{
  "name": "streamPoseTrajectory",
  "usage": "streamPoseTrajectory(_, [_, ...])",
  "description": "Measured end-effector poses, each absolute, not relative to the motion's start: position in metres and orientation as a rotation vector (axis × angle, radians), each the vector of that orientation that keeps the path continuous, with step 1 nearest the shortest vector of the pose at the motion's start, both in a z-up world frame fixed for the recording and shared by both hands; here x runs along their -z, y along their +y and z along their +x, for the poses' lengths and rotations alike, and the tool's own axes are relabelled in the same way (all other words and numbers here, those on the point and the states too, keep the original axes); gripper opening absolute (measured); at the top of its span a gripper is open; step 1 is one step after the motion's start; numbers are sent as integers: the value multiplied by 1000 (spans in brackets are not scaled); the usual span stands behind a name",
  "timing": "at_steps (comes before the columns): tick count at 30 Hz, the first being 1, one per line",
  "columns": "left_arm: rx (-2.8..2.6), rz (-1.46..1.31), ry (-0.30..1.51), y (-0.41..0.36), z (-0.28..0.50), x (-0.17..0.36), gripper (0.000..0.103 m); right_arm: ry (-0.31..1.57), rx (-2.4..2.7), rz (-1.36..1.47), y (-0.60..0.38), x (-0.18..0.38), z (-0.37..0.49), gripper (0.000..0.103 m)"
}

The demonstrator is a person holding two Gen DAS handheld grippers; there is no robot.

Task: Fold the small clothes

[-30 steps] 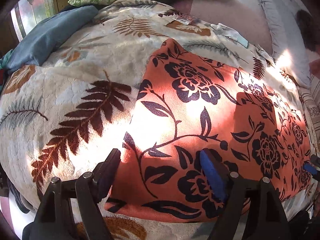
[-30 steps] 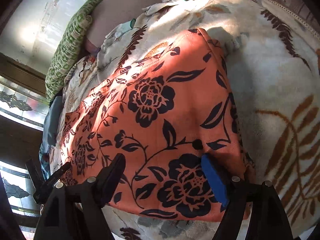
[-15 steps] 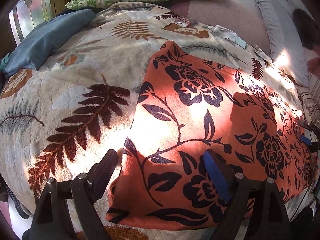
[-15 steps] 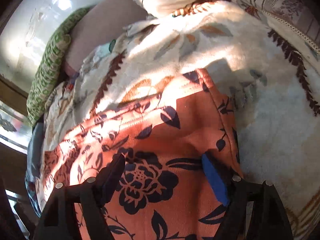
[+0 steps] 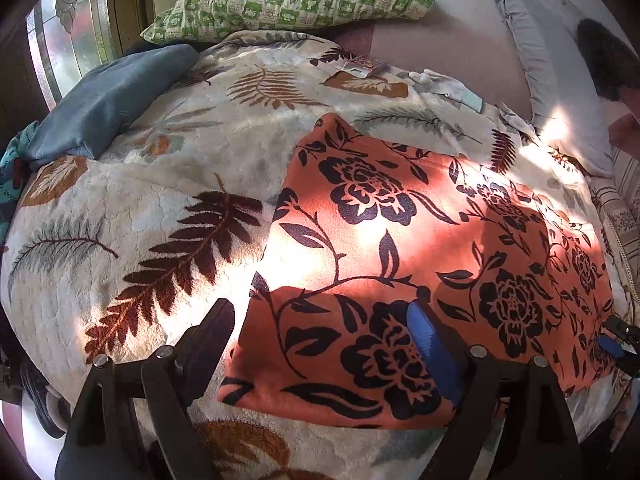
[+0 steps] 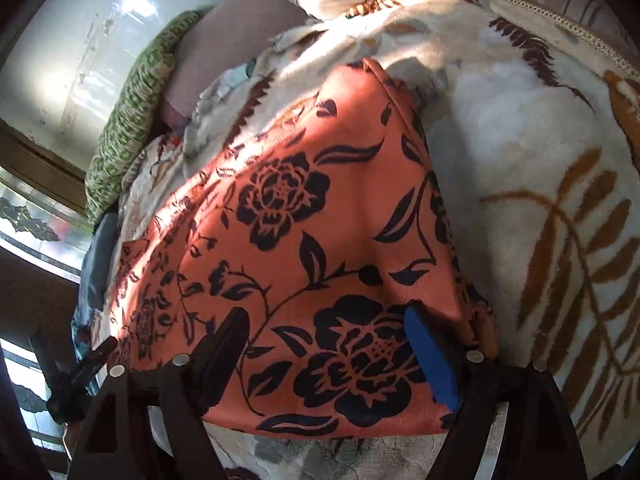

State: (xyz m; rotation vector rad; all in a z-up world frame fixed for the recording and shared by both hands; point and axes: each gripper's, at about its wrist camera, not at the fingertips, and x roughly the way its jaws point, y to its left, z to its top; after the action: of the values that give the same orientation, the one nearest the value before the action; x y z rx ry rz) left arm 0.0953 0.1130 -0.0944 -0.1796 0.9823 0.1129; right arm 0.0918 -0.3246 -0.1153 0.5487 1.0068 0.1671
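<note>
Orange cloth (image 5: 400,248) with a black flower-and-vine print lies spread flat on a cream blanket (image 5: 132,216) patterned with brown and grey fern leaves, which covers a bed. In the left wrist view the cloth fills the centre and right of the frame, its near edge running along the lower middle and one corner pointing toward the upper centre. Patches of sunlight and shadow cross it.

The left tongs (image 5: 320,332) sit at the bottom of that frame, spread wide and gripping nothing; the black finger is over the blanket just beside the cloth's left edge, and the blue-padded finger is over the cloth's printed flower. At the far right edge of this frame the right tongs (image 5: 618,338) show as a small dark shape with a blue tip at the cloth's right end.

In the right wrist view the cloth (image 6: 312,240) fills the centre, narrowing toward the upper middle. The right tongs (image 6: 324,340) are also spread wide and empty, both fingers over the cloth near its lower edge.

A green checked pillow (image 5: 288,2) lies at the top of the left wrist frame, and a blue cushion (image 5: 108,100) at the upper left beside a window.
</note>
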Motion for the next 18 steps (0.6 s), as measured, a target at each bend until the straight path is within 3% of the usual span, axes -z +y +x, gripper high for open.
streamPoseTrajectory(5, [-127,-159,942,104,72,86,88,941,-222,489,-313,83,81,83])
streamPoseTrajectory(9, [-149,-102,1061,96,85,128,90,1032,-155,528,-322,125,80,83])
streamPoseTrajectory(16, [-70,-105,882,90,67,89,92,949,-207,445,-294,76,79,83])
streamPoseTrajectory(18, [-74,-96,923,91,72,99,92,958,-188,437,-294,82,80,83])
